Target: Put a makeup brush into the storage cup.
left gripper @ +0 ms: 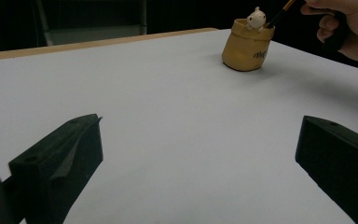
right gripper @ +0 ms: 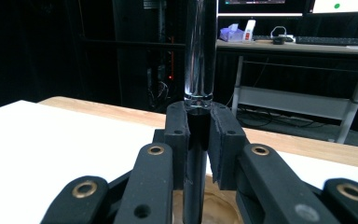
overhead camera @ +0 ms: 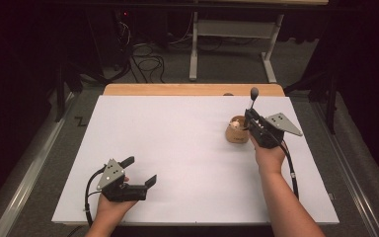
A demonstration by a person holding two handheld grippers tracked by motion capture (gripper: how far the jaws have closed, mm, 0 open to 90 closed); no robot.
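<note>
- my right gripper (overhead camera: 254,123) is up at the far right of the white mat (overhead camera: 177,143), just above the pot (overhead camera: 237,130); its grey plate (overhead camera: 284,123) points off to the right
- in the right gripper view my jaws are closed tight on the brush (right gripper: 199,51); the pads press its dark shaft from both sides, with hardly a gap left between them
- the brush stands about upright in my grip; its dark rounded tip (overhead camera: 254,92) sticks up above the gripper in the high view; its lower end goes down into the mouth of the pot (right gripper: 214,205); whether it touches the bottom i cannot tell
- the pot (left gripper: 248,46) is small, tan and rounded, standing upright on the mat, with dark lettering on its side; a little pale figure (left gripper: 256,19) peeks over its rim, and the brush handle (left gripper: 282,11) leans out just beside it
- my left gripper (overhead camera: 140,170) rests low at the near left of the mat, well apart from the pot; its jaws stand wide open with bare mat between them and nothing held; the left gripper view shows the two black fingers (left gripper: 60,163) spread to either edge
- a strip of wooden table (overhead camera: 192,89) shows beyond the far edge of the mat; a cable (overhead camera: 292,173) trails back from my right gripper along the forearm
</note>
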